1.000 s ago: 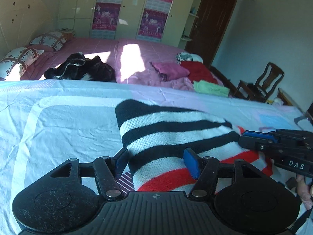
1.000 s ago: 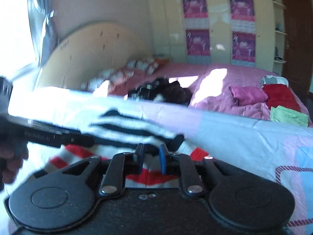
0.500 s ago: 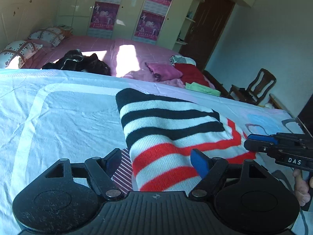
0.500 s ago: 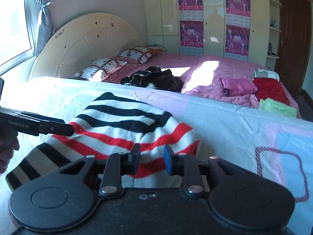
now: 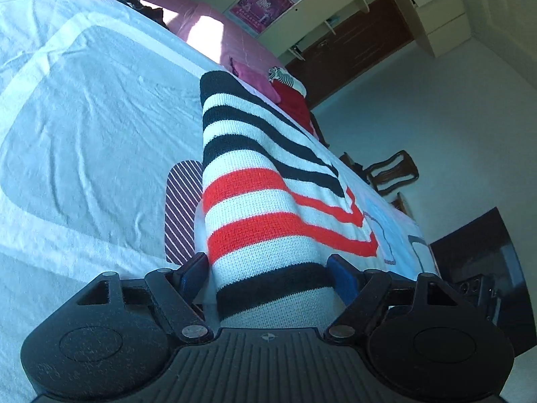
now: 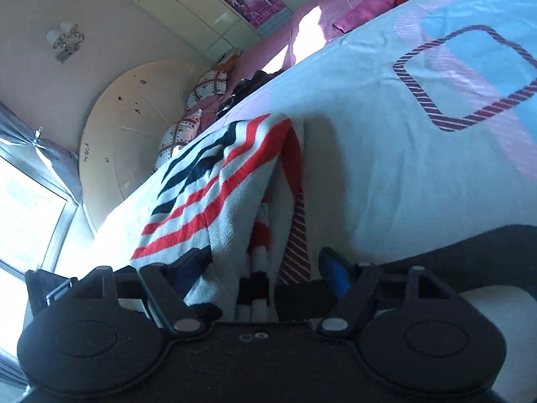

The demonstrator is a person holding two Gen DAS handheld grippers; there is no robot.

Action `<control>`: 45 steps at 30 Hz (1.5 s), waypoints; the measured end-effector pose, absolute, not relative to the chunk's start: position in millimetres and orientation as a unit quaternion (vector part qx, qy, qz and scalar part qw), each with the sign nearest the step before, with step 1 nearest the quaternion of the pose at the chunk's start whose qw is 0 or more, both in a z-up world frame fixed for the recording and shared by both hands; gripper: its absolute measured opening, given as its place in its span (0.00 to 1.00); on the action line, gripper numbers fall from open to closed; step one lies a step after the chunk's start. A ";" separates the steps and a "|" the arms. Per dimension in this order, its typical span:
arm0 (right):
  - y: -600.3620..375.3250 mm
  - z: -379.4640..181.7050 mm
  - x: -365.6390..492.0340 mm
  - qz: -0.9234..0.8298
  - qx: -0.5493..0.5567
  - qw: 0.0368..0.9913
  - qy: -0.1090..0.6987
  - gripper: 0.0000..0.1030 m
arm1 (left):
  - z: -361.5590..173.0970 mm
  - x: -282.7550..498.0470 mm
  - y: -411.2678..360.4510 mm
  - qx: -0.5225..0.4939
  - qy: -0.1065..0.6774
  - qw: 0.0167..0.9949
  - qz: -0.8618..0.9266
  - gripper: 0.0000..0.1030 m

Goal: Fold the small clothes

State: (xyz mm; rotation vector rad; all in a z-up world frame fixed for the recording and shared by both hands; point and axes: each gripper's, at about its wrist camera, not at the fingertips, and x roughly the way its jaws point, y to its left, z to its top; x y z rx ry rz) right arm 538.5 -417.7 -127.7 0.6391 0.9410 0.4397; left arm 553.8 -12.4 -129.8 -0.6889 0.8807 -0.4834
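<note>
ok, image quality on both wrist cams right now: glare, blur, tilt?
Left wrist: sharp, horizon heavily rolled, blue cast on the bedsheet, blown sun patch on the pink bed; striped sweater is crisp. Right wrist: also rolled, window overexposed at the left edge, sweater's underside in shadow, fisheye bending the headboard.

The striped sweater (image 5: 261,208) runs under the left gripper's (image 5: 268,275) body, so its near end is hidden. In the right wrist view its underside (image 6: 265,235) is shadowed, and the posters' (image 6: 255,3) print is too small to read.
</note>
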 end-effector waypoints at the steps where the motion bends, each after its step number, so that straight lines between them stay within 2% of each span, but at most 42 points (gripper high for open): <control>1: -417.8 -128.5 539.1 0.209 0.305 0.818 0.441 0.74 | -131.7 554.9 -12.0 -0.329 0.413 0.818 -0.230 0.75; 9: -404.9 -131.9 563.0 0.261 0.304 0.797 0.451 0.75 | -138.9 568.2 -13.3 -0.352 0.414 0.802 -0.247 0.74; 10: -404.3 -134.3 567.3 0.272 0.315 0.789 0.452 0.73 | -139.4 570.0 -15.2 -0.352 0.415 0.802 -0.245 0.70; 12: -404.6 -140.4 573.1 0.290 0.335 0.777 0.447 0.70 | -140.9 572.8 -16.4 -0.351 0.415 0.806 -0.233 0.61; 13: -404.2 -140.7 573.8 0.292 0.331 0.778 0.447 0.65 | -141.1 571.9 -12.4 -0.354 0.413 0.806 -0.232 0.61; 17: -403.6 -138.8 573.5 0.294 0.311 0.783 0.451 0.58 | -142.0 570.2 -18.2 -0.349 0.407 0.814 -0.224 0.61; 23: -398.5 -134.4 569.6 0.281 0.276 0.800 0.454 0.46 | -134.2 569.8 -36.3 -0.295 0.399 0.844 -0.205 0.59; 27: -396.7 -134.3 562.6 0.276 0.273 0.808 0.443 0.45 | -130.8 570.2 -40.0 -0.269 0.396 0.853 -0.207 0.55; 41: -373.3 -123.3 555.4 0.221 0.241 0.837 0.439 0.43 | -136.8 563.8 -29.1 -0.284 0.375 0.853 -0.225 0.54; 45: -364.1 -104.1 547.2 0.214 0.242 0.847 0.421 0.33 | -131.2 556.9 -22.2 -0.298 0.367 0.849 -0.237 0.48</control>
